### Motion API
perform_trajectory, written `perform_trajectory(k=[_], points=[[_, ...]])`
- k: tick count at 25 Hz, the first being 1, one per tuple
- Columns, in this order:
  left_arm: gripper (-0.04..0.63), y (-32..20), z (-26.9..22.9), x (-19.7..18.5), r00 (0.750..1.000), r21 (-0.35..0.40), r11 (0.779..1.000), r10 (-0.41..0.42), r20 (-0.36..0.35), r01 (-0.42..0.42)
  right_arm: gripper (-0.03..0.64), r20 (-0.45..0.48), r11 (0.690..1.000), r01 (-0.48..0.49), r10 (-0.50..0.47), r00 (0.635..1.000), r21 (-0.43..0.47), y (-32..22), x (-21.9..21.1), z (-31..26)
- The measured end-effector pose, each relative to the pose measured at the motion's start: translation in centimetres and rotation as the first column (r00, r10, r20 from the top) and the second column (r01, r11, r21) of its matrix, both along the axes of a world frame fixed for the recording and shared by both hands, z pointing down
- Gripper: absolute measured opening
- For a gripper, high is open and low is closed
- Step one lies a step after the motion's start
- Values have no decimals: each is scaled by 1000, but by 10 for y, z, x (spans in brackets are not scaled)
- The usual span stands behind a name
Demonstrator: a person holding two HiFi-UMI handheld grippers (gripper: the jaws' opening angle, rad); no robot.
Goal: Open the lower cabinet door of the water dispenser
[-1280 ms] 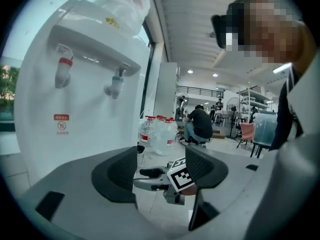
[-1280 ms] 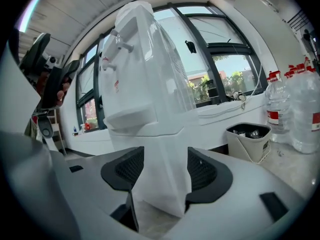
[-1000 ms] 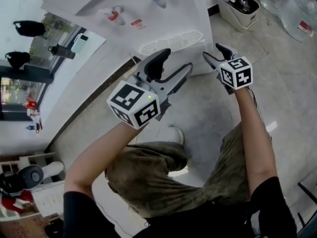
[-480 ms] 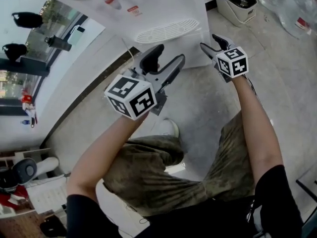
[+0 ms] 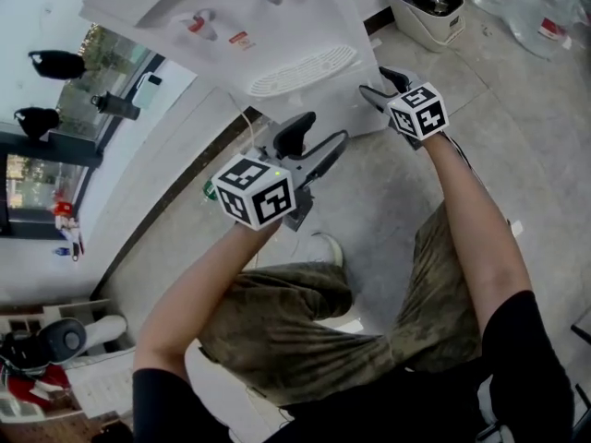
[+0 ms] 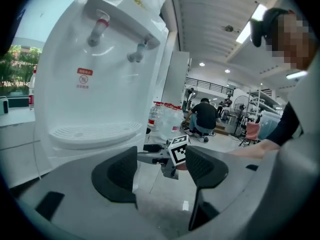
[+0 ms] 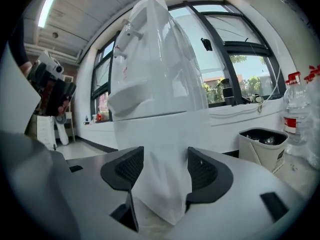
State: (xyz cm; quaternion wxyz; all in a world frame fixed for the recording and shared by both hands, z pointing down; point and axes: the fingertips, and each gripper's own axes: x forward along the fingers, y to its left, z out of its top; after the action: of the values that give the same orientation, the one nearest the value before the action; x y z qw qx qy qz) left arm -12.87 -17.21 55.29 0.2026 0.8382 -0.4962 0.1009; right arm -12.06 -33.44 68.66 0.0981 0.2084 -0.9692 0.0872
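Since the earlier frames the right tongs (image 5: 376, 81) have advanced toward the foot of the water dispenser (image 5: 231, 35), while the left tongs (image 5: 321, 133) have dropped back and hang apart from it. Both tongs are spread and pinch nothing. In the right gripper view the lower cabinet door (image 7: 150, 134) stands upright straight ahead, its vertical corner edge framed between the jaws, so the right hand is judged nearer for the pull. A red warning sticker (image 6: 84, 77) sits below the red tap (image 6: 97, 26), its print too small to read.
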Motion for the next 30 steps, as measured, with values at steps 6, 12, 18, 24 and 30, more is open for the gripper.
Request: perform_trajectory(k=[6, 12, 18, 24, 30], points=[[279, 0, 12, -12, 999, -30, 999, -12, 44, 14, 252, 11, 1000, -22, 22, 1000, -1, -5, -3, 9], [279, 1, 11, -26, 999, -39, 999, -36, 34, 38, 262, 70, 1000, -4, 2, 998, 26, -7, -4, 7], [279, -3, 5, -25, 999, -36, 998, -50, 6, 50, 265, 104, 1000, 2, -5, 995, 22, -9, -1, 7], [279, 8, 18, -20, 1000, -56, 998, -5, 29, 7, 264, 94, 1000, 6, -5, 996, -8, -8, -3, 7], [279, 9, 5, -17, 999, -22, 1000, -14, 33, 14, 264, 93, 1000, 0, 1, 996, -11, -7, -3, 6]])
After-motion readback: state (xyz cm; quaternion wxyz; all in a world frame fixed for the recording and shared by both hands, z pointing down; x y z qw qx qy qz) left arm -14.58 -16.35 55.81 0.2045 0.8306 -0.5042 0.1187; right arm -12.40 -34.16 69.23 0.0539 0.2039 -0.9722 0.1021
